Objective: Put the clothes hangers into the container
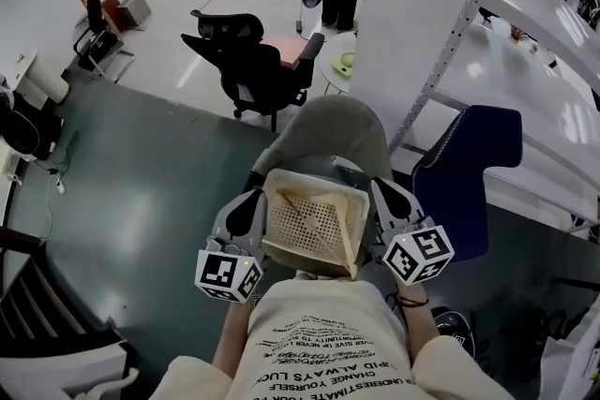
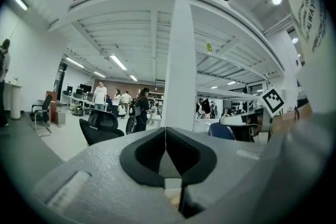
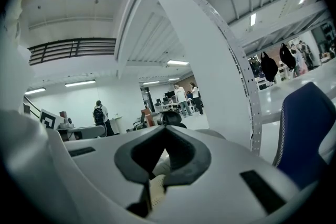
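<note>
Beige container (image 1: 319,176) | left gripper (image 1: 260,204) fingers clamp left rim | right gripper (image 1: 375,195) fingers clamp right rim

Cream printed tee (image 1: 328,337), grey L hand-held gripper (image 2: 166,136), R hand-held gripper (image 3: 164,134), b/w cubes (image 1: 228,275)

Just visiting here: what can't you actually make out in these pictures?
Head view: how many hangers are in the basket; they blend with its mesh.
Left gripper view: the left gripper hides all but a sliver of the basket.
Right gripper view: the right gripper does the same.
</note>
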